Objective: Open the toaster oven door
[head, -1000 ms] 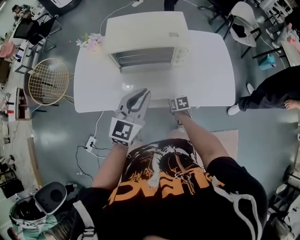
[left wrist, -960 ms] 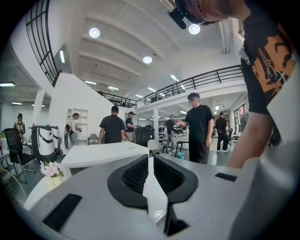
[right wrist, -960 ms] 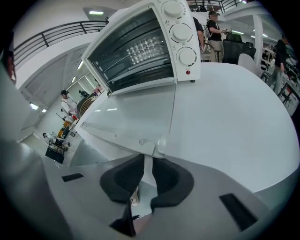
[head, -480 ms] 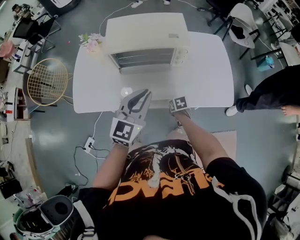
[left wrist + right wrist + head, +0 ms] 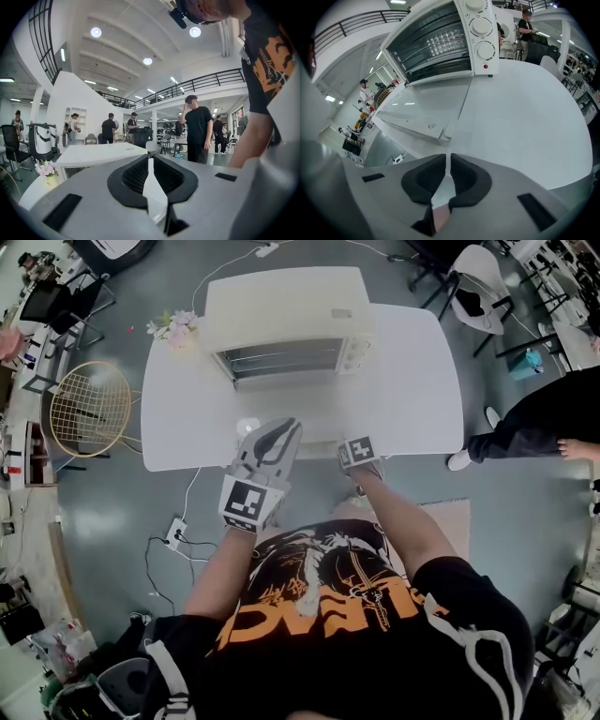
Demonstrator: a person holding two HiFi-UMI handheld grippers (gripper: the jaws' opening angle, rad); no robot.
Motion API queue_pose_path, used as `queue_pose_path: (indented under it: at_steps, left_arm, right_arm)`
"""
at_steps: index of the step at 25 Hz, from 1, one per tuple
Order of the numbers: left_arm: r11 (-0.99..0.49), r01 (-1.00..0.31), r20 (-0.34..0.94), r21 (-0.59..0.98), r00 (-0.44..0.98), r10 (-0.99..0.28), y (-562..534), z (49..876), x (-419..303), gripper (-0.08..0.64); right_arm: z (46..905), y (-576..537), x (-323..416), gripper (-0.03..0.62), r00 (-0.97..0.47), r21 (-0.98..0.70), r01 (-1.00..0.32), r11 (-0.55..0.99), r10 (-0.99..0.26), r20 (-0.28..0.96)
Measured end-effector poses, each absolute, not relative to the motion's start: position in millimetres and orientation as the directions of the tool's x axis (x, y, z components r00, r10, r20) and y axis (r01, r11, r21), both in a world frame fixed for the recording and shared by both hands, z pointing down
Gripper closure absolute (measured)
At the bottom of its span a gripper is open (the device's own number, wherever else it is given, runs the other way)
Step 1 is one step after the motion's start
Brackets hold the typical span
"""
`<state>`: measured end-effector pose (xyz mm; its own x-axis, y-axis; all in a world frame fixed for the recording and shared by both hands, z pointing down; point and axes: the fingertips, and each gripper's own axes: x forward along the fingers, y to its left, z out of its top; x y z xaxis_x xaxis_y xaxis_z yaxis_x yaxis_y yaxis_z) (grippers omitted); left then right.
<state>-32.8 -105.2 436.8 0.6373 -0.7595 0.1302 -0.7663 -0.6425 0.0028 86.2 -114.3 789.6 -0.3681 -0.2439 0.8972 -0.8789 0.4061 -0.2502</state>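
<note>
toaster oven (image 5: 281,310) at the far side of the white table (image 5: 412,381), front toward the person. its door (image 5: 417,112) already lies folded down flat on the table, so the task looks done. the door's handle (image 5: 440,136) sits at the near edge, with its long axis running across the oven front.

key relation – from the right gripper (image 5: 449,157), which points steeply down at the table's near edge, the handle's right end lies just ahead and slightly left. the left gripper (image 5: 286,425) is held near level in front of the door; which is nearer cannot be settled, since its height is unclear.

jaws: left tips together, nothing between them. right tips stand a thin slit apart, having just been opening – nothing between them either.

writing: a small label on the oven top and the dial markings are too small to read; the orange shirt print cannot be read.
</note>
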Motion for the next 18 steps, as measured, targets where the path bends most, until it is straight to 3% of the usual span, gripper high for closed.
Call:
queue_pose_path:
  at_steps: [9, 18]
  left_arm:
    - [-0.654, -0.757, 0.126, 0.008, 0.649, -0.750, -110.7, 437.8, -32.0, 0.508]
    - [-0.655, -0.756, 0.119, 0.010, 0.651, -0.750, -114.8, 436.0, -31.5, 0.508]
  right_arm:
    - [784.4, -108.3, 97.8, 0.551, -0.373, -0.252, -0.886, 0.389, -0.273, 0.887]
    - [732.5, -115.3, 77.2, 0.558, -0.475, -0.294, -0.840, 0.455, -0.359, 0.803]
